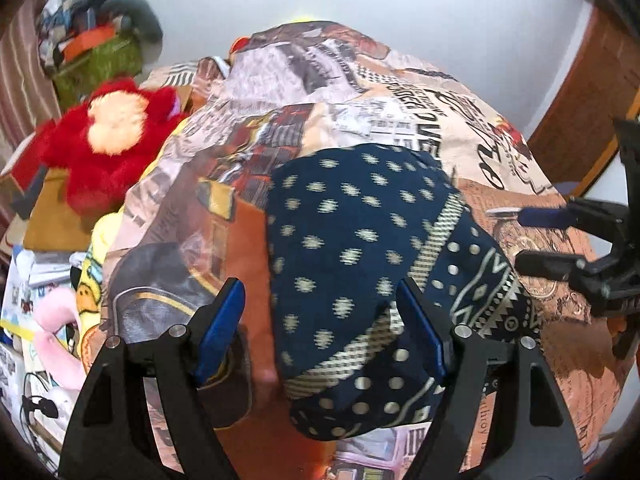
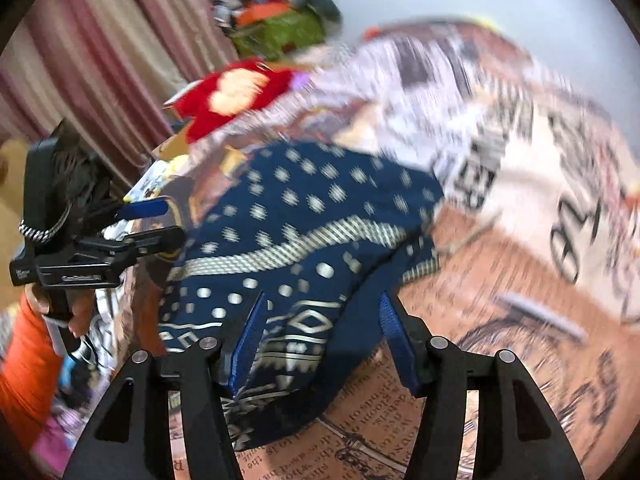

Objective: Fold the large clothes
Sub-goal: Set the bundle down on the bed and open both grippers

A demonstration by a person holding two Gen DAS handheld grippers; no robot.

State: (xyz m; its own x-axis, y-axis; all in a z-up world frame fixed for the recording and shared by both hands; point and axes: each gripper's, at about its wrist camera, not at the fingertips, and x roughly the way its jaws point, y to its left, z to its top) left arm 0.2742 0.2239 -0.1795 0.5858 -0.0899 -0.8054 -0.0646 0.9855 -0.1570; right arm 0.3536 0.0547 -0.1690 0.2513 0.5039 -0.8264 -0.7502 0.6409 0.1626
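The left gripper [image 1: 320, 334] fills the near edge of its own view, black arms with blue pads, jaws spread wide; the navy cloth [image 1: 372, 264] lies beneath and between them, and neither pad presses on it. This navy cloth, dotted with pale motifs and crossed by a cream patterned band, lies folded in a heap on the newsprint-patterned bedspread [image 1: 400, 92], toward the near side of the bed.

In the right wrist view the right gripper [image 2: 320, 344] stands over the near right corner of the same navy cloth [image 2: 320, 208]. Its jaws are parted with a fold of the fabric lying between them; the left pad seems to lie against the cloth and the right pad stands clear, so nothing is clamped. That view is blurred.

Each gripper shows in the other's camera: the right one at the right edge of the left view, the left one at the left edge of the right view, held by a hand [image 2: 78, 312] in an orange sleeve [image 2: 28, 380].

At the far left lies a red plush toy [image 1: 108, 140], and beyond it a green basket [image 1: 100, 64] heaped with things against striped curtains [image 2: 88, 40].
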